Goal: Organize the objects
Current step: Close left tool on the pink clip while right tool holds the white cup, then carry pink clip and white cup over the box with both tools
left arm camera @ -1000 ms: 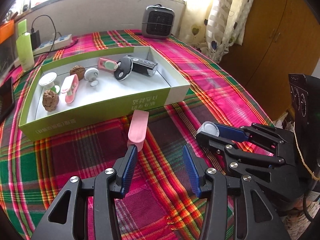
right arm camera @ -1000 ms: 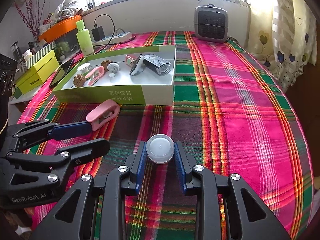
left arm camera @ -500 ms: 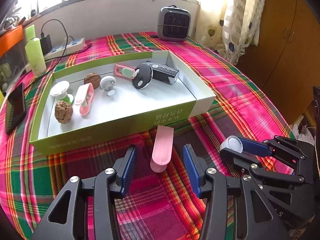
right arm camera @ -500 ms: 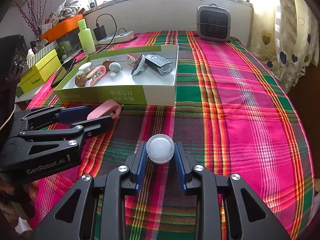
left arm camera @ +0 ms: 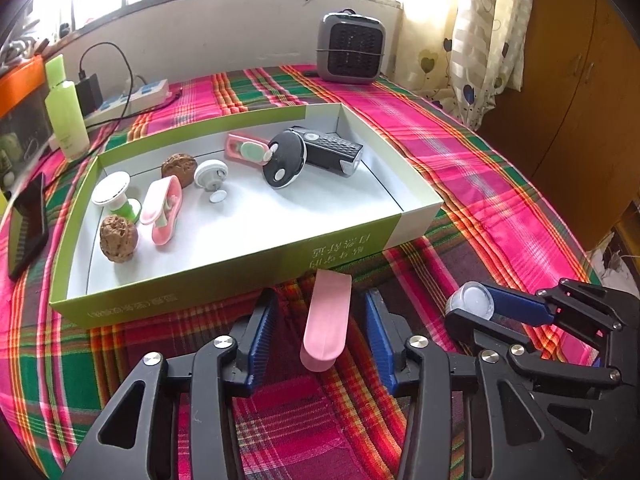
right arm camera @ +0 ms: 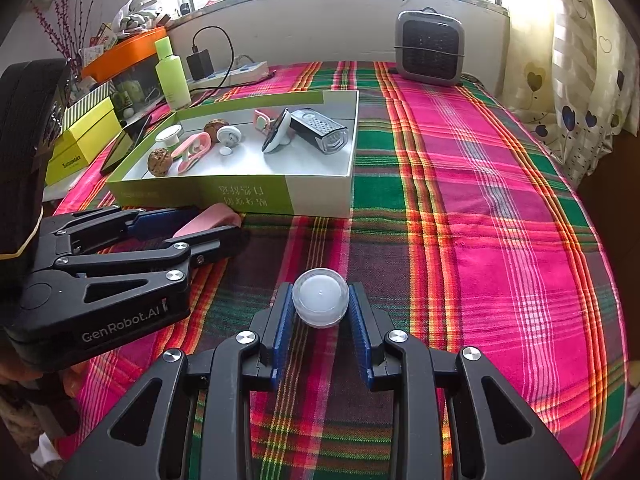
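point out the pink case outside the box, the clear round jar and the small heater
pink case [left arm camera: 325,320], left wrist view, middle of its top face
clear round jar [right arm camera: 319,303], right wrist view, centre of its lid
small heater [right arm camera: 430,48], right wrist view, its front grille

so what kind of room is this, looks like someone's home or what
Most likely a lived-in room at home, not a lab: a plaid tablecloth, heart-print curtains by the window, a small space heater and a wooden wardrobe.

Two walnuts [left arm camera: 118,239]; three pink clips [left arm camera: 326,322].
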Demonstrator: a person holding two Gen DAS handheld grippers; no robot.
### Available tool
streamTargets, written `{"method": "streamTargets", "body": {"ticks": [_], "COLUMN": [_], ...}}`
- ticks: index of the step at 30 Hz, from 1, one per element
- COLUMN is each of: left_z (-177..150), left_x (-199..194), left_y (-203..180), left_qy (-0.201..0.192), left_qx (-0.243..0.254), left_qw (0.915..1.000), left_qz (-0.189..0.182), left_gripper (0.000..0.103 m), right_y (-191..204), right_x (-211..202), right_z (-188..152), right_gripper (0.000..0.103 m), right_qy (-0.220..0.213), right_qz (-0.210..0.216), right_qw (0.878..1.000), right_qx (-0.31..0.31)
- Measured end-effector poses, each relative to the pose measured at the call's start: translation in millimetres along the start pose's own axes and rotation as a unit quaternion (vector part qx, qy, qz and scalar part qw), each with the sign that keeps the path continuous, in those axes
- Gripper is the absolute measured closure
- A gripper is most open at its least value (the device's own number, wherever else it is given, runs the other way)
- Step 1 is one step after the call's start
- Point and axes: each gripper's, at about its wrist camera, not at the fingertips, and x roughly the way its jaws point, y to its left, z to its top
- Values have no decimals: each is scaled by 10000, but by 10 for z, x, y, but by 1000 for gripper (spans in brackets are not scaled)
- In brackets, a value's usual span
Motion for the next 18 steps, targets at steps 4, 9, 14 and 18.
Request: {"method": "streamTargets", "body": {"ticks": [4,9,14,18], "left_z": [11,12,13,12], "left_x": [9,8,7,2], "left_y": [-3,10,20,35], "left_qy": [-20,-25,-31,-30], "left_qx": [16,-8,-39,-95], "left_qw": [10000,9999,9999,9998], "left_qz": [68,106,131,161], "left_gripper": [74,79,82,87], "right_y": [0,-4,-6,-6], "right_x": [0,22,34,32], "right_z": [0,17,25,24], "right_gripper": [74,74,74,74], "right_qy": [2,12,17,18], "right_qz": [-4,-12,-18,-21], "right_qw": [10000,10000,10000,10000], "right_qx": [-6,-24,-32,-35]}}
